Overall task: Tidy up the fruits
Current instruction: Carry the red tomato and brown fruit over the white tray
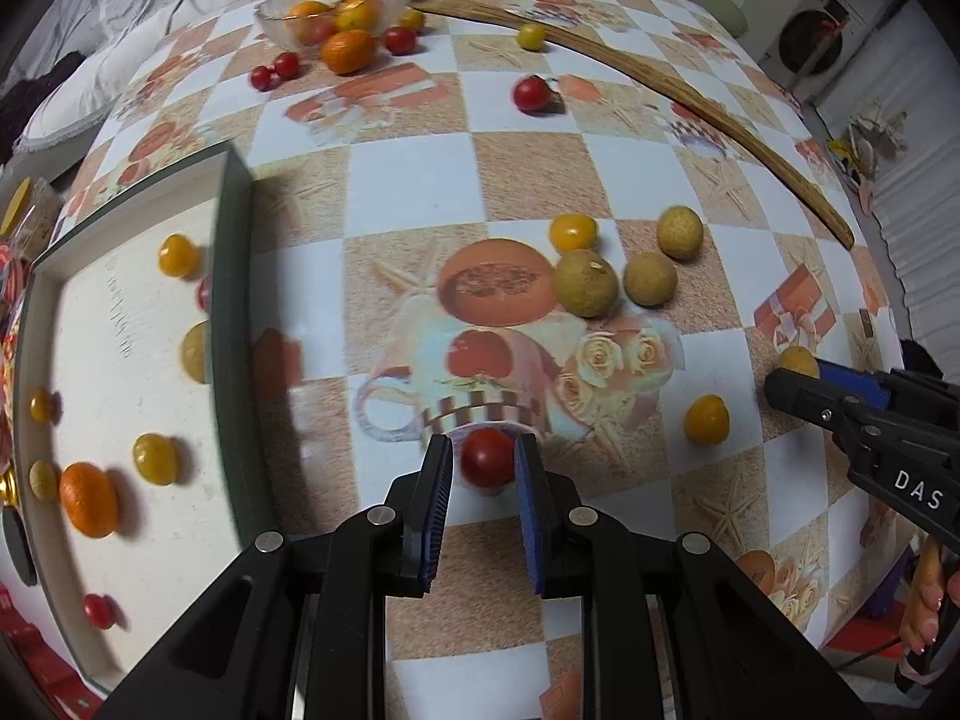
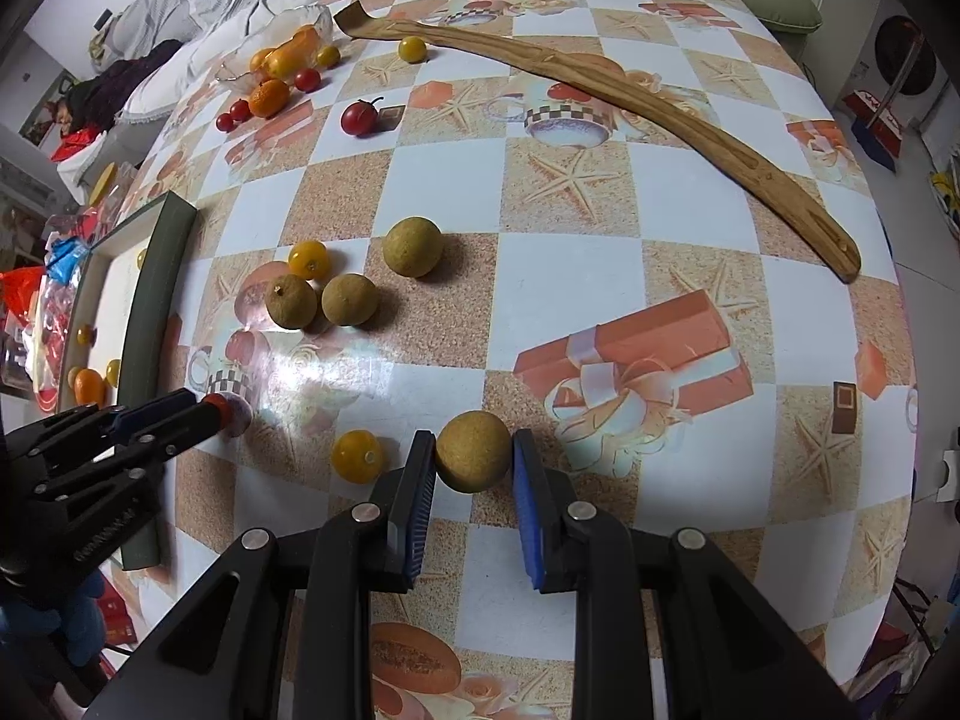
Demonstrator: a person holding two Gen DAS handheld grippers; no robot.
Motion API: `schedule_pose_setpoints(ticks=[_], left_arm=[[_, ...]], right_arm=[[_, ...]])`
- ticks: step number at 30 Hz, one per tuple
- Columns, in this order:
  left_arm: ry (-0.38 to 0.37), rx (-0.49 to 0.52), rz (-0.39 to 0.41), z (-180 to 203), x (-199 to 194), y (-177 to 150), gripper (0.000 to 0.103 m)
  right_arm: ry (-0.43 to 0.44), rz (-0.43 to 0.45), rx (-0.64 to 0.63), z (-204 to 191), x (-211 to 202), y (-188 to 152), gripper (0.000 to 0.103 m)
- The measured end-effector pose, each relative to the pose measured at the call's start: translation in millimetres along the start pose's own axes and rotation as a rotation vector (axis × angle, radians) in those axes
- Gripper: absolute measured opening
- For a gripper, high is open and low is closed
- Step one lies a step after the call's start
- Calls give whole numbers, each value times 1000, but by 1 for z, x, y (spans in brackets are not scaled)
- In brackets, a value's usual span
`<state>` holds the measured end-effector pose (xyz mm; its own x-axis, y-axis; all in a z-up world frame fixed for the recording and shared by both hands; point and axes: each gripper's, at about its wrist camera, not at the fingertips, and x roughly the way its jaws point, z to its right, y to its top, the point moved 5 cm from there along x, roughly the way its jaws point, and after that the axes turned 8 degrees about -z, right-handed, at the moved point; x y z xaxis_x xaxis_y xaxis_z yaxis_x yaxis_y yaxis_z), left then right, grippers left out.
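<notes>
My left gripper [image 1: 483, 456] is open around a red cherry tomato [image 1: 487, 457] on the table, small gaps at both pads. My right gripper [image 2: 472, 461] is open around a brown longan [image 2: 473, 459], pads close on both sides. A green-rimmed white tray [image 1: 231, 276] at the left holds several small fruits, among them an orange kumquat [image 1: 89, 499]. Three longans [image 1: 585, 283] and a yellow tomato [image 1: 573, 232] lie mid-table. Another yellow tomato [image 1: 707, 419] lies between the grippers.
A glass bowl [image 1: 336, 6] with orange fruits stands at the far left, with loose tomatoes and a kumquat [image 1: 347, 51] beside it. A red tomato [image 1: 531, 93] and a long wooden stick [image 1: 660, 84] lie at the back. The table's edge is near on the right.
</notes>
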<state>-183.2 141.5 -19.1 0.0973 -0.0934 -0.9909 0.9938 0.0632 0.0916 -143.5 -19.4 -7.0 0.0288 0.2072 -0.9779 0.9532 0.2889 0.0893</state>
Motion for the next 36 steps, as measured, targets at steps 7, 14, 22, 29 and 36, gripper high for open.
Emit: schedule_pose_setpoints(ticks=[7,14,22,29,36], left_arm=[[11,18,-4,12,11,2,23],[-20,5,5,10,7,2,22],[-9,-37,36,-1,-19,3,22],[1,-90,93,-37,-44,2,22],[21,-94,95,-106,-53,1,22]], right_arm=[[9,3,1,2,-1,-1,28],[23,5,13,8,-2,-1,28],[44,13,-18,4,-11,3,28],[48,20,-82,-27,-16,13,28],[86,13,-94,-100,-10,13,28]])
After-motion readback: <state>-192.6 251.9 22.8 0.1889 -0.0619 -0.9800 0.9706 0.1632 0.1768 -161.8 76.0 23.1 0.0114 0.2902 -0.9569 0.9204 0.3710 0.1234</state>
